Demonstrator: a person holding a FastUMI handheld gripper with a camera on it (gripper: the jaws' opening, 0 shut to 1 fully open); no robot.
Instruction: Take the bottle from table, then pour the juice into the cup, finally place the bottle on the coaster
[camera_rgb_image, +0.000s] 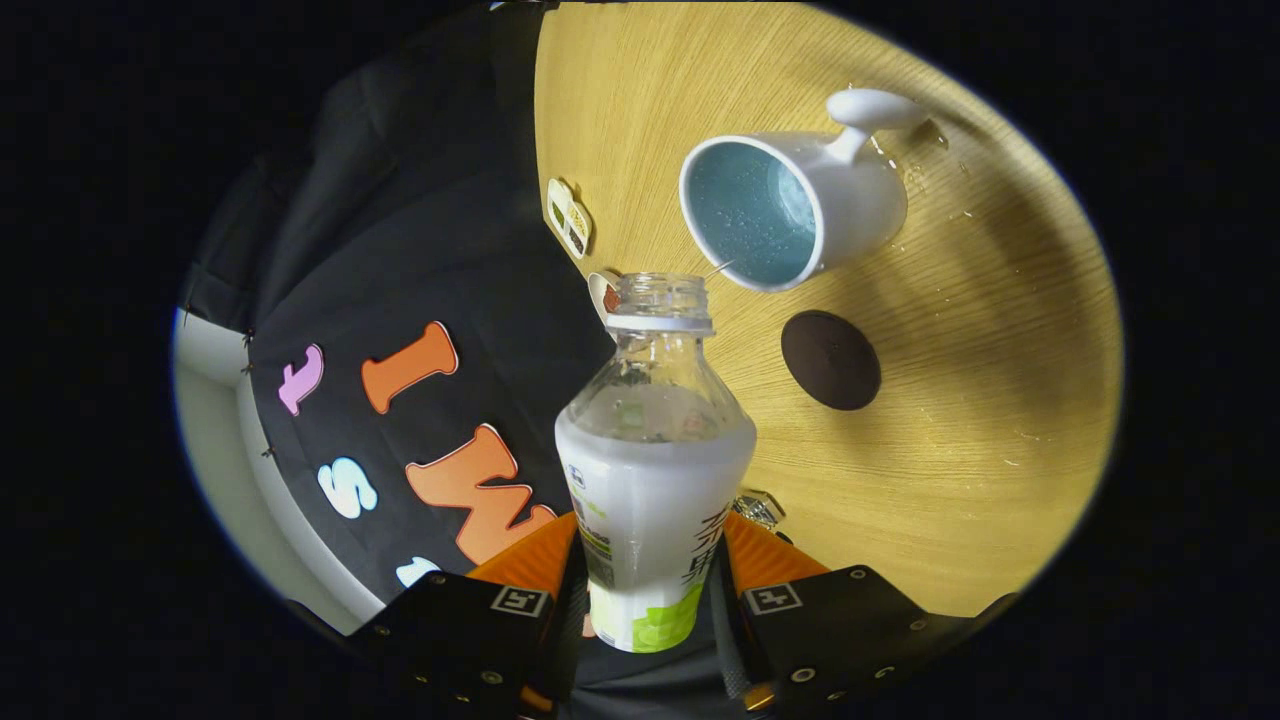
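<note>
Our jaws (655, 580) clamp the uncapped bottle (652, 470) low on its labelled body, both fingers pressing its sides. We judge it light, slick and thin-walled, so a firm low hold suits it. Beyond its mouth sits the white cup (800, 205), blue-lined, near the dark coaster (830, 360). Droplets spot the pale wooden table (980, 420) beside the booth's black cloth.

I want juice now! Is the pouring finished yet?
Not quite. Picking up is done: the gripper is shut on the bottle, which is open and tipped toward the cup. No stream is visible, so whether pouring is finished is unclear. Left: placing the bottle on the dark coaster, which sits bare.
</note>
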